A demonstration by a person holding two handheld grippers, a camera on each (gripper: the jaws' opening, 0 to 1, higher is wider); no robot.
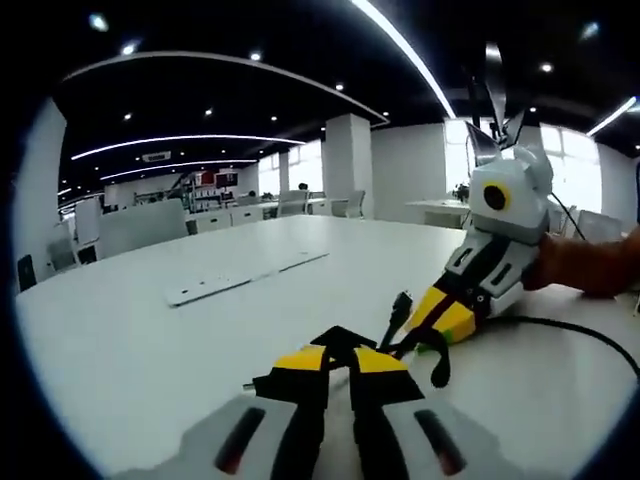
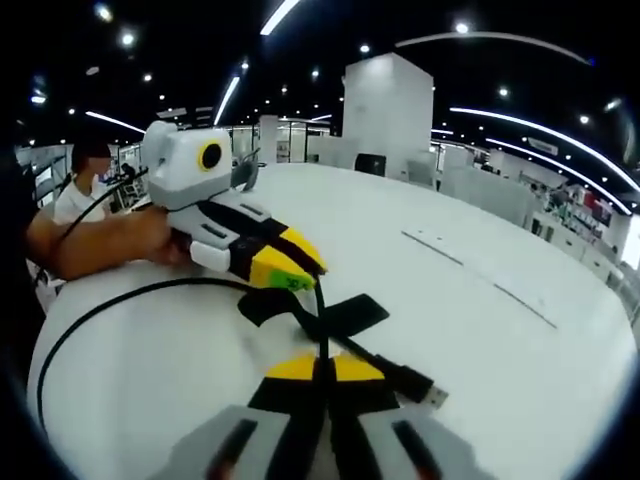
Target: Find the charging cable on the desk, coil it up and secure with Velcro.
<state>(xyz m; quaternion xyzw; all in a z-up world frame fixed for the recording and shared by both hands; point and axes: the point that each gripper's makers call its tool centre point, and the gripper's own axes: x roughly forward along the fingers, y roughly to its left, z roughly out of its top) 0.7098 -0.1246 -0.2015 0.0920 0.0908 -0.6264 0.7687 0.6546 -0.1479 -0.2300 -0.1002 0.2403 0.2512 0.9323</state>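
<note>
A black charging cable [image 2: 322, 300] lies on the white desk [image 2: 480, 340], and both grippers are shut on it close together. In the right gripper view my right gripper [image 2: 320, 368] clamps the cable just behind its USB plug [image 2: 422, 386]. My left gripper [image 2: 292, 272] comes in from the left and pinches the same cable a little farther along. A black Velcro strap [image 2: 345, 312] spreads flat under the cable between them. In the left gripper view my left gripper [image 1: 340, 352] is shut, with my right gripper [image 1: 442, 322], the plug [image 1: 401, 305] and the strap's end [image 1: 438, 365] just beyond.
The rest of the cable [image 2: 95, 312] sweeps in a wide loop over the desk's near left; it trails off right as cable [image 1: 575, 335]. A flat cover strip [image 1: 235, 282] lies mid-desk. A person's arm [image 2: 100, 245] holds the left gripper. Office desks and chairs stand behind.
</note>
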